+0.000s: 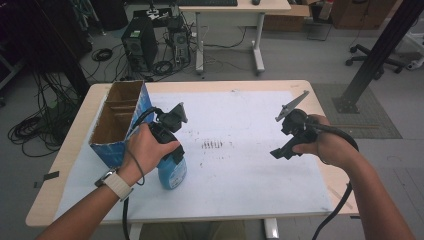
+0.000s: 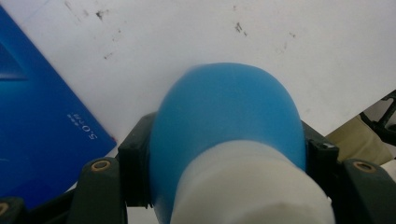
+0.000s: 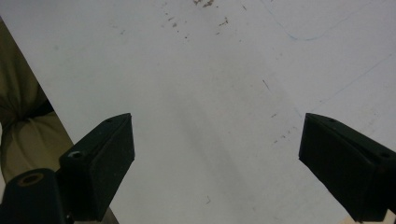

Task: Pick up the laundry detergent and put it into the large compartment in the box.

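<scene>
From the high view, you have the blue bottle point(image 1: 173, 171) gripped near its top with your left gripper point(image 1: 169, 148), standing on the white sheet point(image 1: 240, 170) just at three o'clock of the open cardboard box point(image 1: 116, 120). The step in hand looks like the grasp itself; the next move likely calls for a straight lift and a carry towards the box at nine o'clock, keeping the bottle upright.

In the left gripper view, both jaws are clamped on the bottle's shoulder just below its white cap point(image 2: 252, 186); whether the base rests on the sheet is hard to tell.

In the right gripper view, your right gripper point(image 3: 215, 154) hangs wide apart over bare sheet, holding nothing.
</scene>
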A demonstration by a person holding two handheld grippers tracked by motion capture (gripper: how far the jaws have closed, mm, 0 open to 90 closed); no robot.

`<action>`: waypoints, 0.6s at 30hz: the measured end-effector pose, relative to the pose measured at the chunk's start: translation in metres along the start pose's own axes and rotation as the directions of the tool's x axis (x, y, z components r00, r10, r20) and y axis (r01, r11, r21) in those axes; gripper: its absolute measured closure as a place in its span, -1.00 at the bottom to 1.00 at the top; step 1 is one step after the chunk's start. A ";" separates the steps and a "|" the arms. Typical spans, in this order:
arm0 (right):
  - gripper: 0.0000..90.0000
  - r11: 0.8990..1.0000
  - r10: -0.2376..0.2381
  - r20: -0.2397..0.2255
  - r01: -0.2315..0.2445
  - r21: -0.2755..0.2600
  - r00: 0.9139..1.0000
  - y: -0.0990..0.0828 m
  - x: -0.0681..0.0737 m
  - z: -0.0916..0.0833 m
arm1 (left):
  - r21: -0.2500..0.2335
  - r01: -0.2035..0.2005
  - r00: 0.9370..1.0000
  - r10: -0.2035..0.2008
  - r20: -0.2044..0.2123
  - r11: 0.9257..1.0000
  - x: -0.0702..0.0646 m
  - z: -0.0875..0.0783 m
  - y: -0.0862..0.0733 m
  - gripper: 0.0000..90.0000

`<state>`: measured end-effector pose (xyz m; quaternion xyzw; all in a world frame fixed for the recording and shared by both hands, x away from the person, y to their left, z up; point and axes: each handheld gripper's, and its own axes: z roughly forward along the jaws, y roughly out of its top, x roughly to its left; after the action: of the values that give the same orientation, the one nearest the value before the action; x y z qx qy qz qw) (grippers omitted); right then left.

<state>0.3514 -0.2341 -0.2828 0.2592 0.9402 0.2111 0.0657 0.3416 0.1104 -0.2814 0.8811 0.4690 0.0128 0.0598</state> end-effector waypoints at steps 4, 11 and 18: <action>-0.76 1.000 -0.003 0.000 0.003 -0.002 1.000 0.001 0.001 -0.001 | -0.004 -0.007 1.000 0.007 -0.009 1.000 -0.002 -0.007 -0.001 -0.17; -0.76 1.000 -0.008 0.001 0.008 -0.007 1.000 0.002 0.002 -0.002 | -0.010 -0.007 1.000 0.007 -0.007 1.000 -0.005 -0.021 0.000 -0.17; -0.76 1.000 -0.010 0.002 0.010 -0.009 1.000 0.003 0.002 -0.002 | -0.016 -0.013 1.000 0.013 -0.016 1.000 -0.010 -0.033 0.002 -0.17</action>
<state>0.3506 -0.2317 -0.2794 0.2544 0.9404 0.2150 0.0687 0.3352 0.1037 -0.2478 0.8834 0.4638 0.0241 0.0631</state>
